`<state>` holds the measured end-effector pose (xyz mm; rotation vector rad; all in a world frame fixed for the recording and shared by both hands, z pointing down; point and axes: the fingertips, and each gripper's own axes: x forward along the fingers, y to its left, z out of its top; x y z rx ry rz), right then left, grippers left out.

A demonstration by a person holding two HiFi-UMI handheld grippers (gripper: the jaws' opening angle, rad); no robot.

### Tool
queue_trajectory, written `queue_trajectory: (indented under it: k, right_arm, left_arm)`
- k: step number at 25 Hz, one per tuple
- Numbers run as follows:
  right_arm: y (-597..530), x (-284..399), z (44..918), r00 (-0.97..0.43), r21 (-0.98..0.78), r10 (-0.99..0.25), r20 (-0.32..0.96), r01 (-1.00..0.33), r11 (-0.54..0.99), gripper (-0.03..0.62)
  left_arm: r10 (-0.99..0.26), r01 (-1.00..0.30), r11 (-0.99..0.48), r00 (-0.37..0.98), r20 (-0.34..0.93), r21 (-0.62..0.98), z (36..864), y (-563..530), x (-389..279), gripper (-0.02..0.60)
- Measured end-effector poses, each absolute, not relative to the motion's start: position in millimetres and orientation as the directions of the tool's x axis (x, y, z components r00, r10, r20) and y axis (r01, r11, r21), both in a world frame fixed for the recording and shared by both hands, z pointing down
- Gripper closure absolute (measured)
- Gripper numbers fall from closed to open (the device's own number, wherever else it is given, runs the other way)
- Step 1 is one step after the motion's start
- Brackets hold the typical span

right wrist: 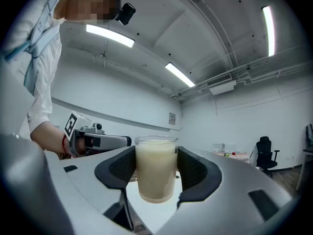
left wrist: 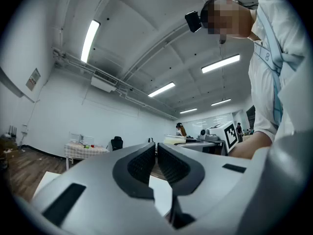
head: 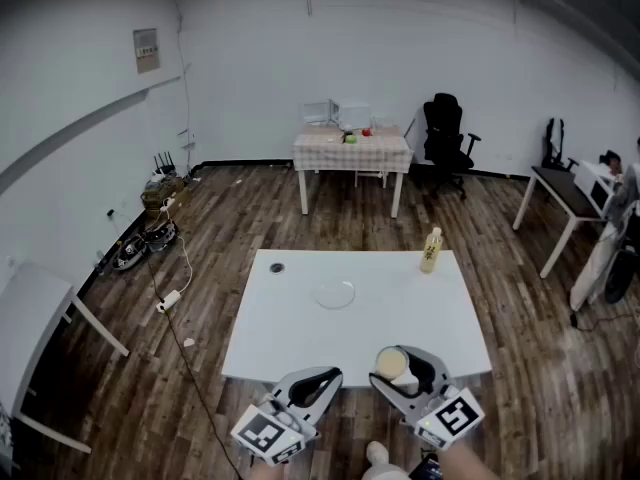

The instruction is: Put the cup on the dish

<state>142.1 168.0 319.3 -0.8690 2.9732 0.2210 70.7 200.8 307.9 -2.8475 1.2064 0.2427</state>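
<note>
Head view, left gripper (head: 322, 378): you hold it at the white table's (head: 262, 330) near edge; jaws clenched, nothing between them.
Dish (head: 334, 294): clear, round, mid-table, well apart from both grippers.
Cup (head: 391, 364): clear glass of creamy liquid, upright, grasped by your right gripper (head: 402, 360) above the near edge.
Bottle (head: 431, 250): upright, near the far right corner.
Right gripper view only: pads (right wrist: 122, 166) press the cup's sides; liquid reaches nearly to the rim.
</note>
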Motion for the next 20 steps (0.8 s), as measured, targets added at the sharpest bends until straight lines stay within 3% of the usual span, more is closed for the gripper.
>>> queue_trajectory:
  k: [20]
  right_arm:
    - [166.8, 130.9, 317.1, -0.842, 0.111, -0.532, -0.085, -0.539, 0.835, 0.321]
  left_arm:
    - [-0.703, -0.706, -0.707, 0.699, -0.133, 0.027, 315.4, 200.2, 63.7, 0.566]
